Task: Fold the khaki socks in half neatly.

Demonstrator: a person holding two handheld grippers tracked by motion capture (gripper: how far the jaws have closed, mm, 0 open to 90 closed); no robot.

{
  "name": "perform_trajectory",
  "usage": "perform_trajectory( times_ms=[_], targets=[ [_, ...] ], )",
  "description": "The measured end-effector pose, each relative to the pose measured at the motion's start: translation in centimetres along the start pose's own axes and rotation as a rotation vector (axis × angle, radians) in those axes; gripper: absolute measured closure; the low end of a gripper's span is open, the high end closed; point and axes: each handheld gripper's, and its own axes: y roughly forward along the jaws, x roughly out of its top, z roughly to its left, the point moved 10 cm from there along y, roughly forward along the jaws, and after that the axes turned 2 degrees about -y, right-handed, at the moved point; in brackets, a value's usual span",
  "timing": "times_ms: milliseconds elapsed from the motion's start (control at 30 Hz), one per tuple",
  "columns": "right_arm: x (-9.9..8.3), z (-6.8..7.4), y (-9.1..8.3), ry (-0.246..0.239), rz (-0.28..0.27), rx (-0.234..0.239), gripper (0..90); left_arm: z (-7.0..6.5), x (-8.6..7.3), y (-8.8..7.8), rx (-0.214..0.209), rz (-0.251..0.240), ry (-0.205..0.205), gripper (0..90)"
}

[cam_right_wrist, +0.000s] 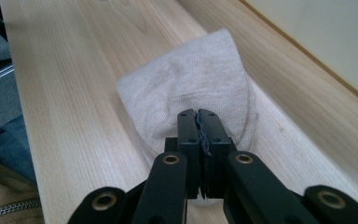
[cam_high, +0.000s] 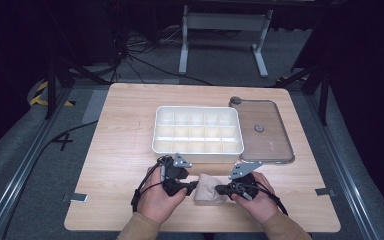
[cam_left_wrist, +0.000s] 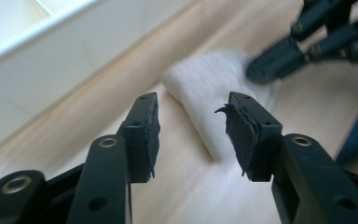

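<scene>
A: Beige knit fabric, one item: a folded cloth is recorded on the wooden table, near its 6 o'clock edge, between the two grippers.

B: Is contact noted?

A: The right gripper is seen at the cloth's 3 o'clock side, jaws pressed together. In the right gripper view the closed tips lie over the cloth's near edge; whether fabric is pinched between them cannot be told.

B: And the left gripper?

A: It is placed at the cloth's 9 o'clock side. In the left gripper view its jaws are held apart, with the cloth lying just beyond the gap and the other gripper's tips touching the cloth's far end.

B: Surroundings?

A: A white compartment tray is listed at 12 o'clock from the cloth, set apart from it on the table. A clear lid with a small round knob lies flat just beside the tray, at its 3 o'clock side. Each gripper is held in a hand, sleeves entering from 6 o'clock.
</scene>
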Motion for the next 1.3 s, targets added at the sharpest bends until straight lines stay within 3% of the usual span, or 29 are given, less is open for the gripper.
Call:
perform_trajectory(
  times_ms=[100,233,367,467,567,600,700,733,800,867,967,1100,1200,1300],
  targets=[
    [-0.5,-0.1,0.1,0.01,0.006,0.0,89.4,-0.7,0.4,0.7,-0.013,-0.003,0.019,67.3],
    [-1.0,0.0,0.2,0.011,0.013,-0.001,89.5,-1.5,0.7,1.4,-0.027,-0.006,0.046,72.0],
    [-1.2,0.0,0.4,0.011,0.013,-0.002,89.6,-2.8,1.7,1.5,-0.097,-0.075,0.049,79.8],
    [-1.2,0.0,0.4,0.011,0.013,0.004,89.7,-3.2,1.7,2.3,-0.082,-0.06,0.071,86.6],
    [-1.2,0.1,0.4,0.009,0.016,0.006,89.8,-2.3,1.1,3.6,-0.032,-0.026,0.08,89.2],
    [-1.2,0.1,0.4,0.001,0.018,0.008,89.8,-2.3,1.0,3.9,-0.037,-0.028,0.075,89.3],
    [-1.3,0.2,0.4,-0.003,0.025,0.015,89.8,-3.0,1.3,4.0,-0.103,-0.062,0.087,89.3],
    [-1.3,0.2,0.4,-0.005,0.027,0.017,89.8,-3.1,1.3,4.1,-0.096,-0.06,0.082,89.3],
    [-1.3,0.2,0.4,-0.003,0.03,0.023,89.8,-3.0,1.3,4.4,-0.073,-0.05,0.088,89.3],
    [-1.4,0.3,0.3,-0.003,0.035,0.028,89.9,-2.5,0.8,5.0,-0.047,-0.005,0.096,89.4],
    [-1.4,0.4,0.3,-0.004,0.042,0.034,89.9,-1.9,-0.4,5.7,-0.021,0.065,0.072,89.7],
    [-1.5,0.2,0.1,-0.01,0.052,0.041,89.9,-1.8,-1.1,6.0,-0.027,0.104,0.062,89.8],
    [-1.6,0.1,0.0,-0.021,0.063,0.036,89.9,-2.0,-1.5,6.0,-0.047,0.139,0.029,89.8],
    [-1.6,0.0,-0.1,-0.024,0.066,0.029,89.9,-1.8,-1.6,5.7,-0.049,0.135,0.031,89.8]
  ],
)
